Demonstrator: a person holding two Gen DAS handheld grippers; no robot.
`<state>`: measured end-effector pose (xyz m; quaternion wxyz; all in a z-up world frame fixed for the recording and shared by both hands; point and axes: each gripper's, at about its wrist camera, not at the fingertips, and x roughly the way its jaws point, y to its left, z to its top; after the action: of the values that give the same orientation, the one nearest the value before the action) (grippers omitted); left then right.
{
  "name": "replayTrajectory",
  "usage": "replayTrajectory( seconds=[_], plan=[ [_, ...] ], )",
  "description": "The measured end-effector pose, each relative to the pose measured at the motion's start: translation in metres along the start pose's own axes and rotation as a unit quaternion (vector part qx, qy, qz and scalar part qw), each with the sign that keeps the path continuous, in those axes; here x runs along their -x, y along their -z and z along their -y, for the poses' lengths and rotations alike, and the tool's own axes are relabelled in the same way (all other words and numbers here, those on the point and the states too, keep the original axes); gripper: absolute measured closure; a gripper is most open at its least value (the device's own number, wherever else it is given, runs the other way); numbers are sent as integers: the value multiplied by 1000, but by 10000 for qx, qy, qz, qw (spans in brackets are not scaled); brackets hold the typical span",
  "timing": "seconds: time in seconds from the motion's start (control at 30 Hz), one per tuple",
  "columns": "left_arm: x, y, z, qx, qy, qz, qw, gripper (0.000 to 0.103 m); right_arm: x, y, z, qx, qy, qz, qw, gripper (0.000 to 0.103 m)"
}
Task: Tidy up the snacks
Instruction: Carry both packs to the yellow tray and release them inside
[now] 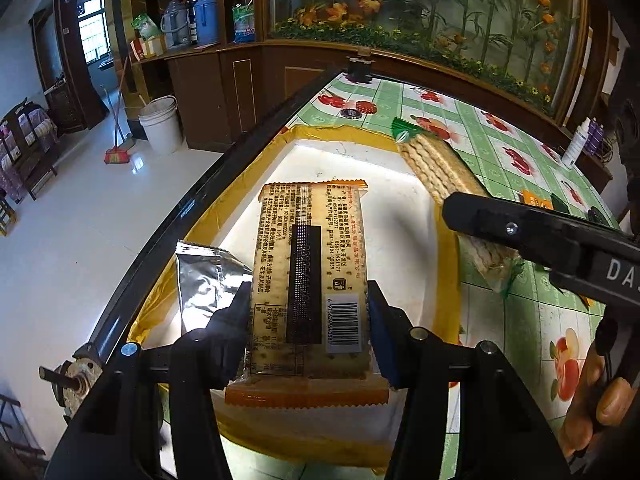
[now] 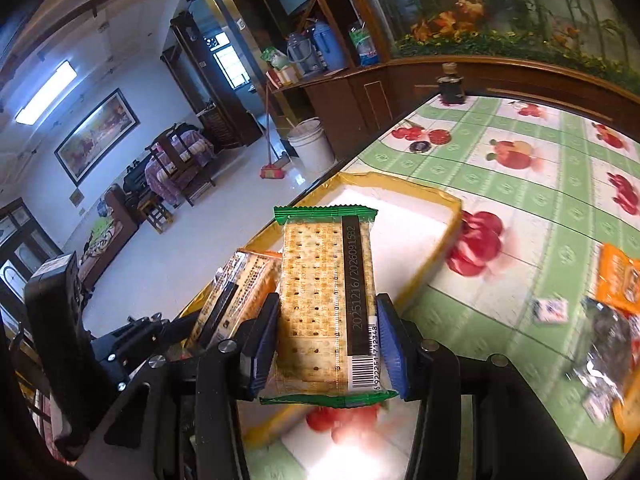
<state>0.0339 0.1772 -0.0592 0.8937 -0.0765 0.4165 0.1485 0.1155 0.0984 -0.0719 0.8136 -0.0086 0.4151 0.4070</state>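
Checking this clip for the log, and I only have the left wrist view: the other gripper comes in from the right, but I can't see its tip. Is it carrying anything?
Observer: Yes. The right gripper is shut on a green-edged cracker pack.
Operator: Where is that pack relative to the box?
Observer: It is above the yellow-rimmed box, not lying in it.
Operator: Any snacks left outside?
Observer: An orange packet and a dark packet lie on the tablecloth, right of the box.

Orange-edged cracker pack point(image 1: 310, 276) over the white tray point(image 1: 404, 216) — green-edged cracker pack point(image 2: 326, 304) just beside.
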Motion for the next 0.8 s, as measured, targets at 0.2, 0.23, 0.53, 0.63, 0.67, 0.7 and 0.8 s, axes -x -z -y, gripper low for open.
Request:
replayTrajectory(
  seconds=[0.2, 0.23, 0.53, 0.63, 0.67, 0.7, 0.8],
  plan=[
    [-25, 0, -9, 58, -73, -269, 9996, 50, -55, -9, -10, 236, 242, -354, 9988, 56],
    [-27, 1, -9, 60, -65, -277, 9996, 51, -61, -9, -10, 262, 275, -396, 9985, 56],
    [-27, 0, -6, -10, -20, -283, 9996, 50, -86, -8, -11, 510, 581, -557, 9955, 55],
    [-24, -1, -9, 57, 0, -245, 9997, 44, -82, -9, -9, 558, 742, -497, 9944, 53],
    [-22, -1, -9, 71, -43, -207, 9998, 38, -79, -10, -8, 535, 762, -473, 9945, 49],
    [-21, -2, -9, 81, -103, -169, 9998, 34, -76, -10, -6, 508, 783, -444, 9946, 42],
    [-14, -3, -11, 124, -177, -51, 9998, 26, -61, -10, 0, 399, 806, -307, 9955, 33]
  ],
)
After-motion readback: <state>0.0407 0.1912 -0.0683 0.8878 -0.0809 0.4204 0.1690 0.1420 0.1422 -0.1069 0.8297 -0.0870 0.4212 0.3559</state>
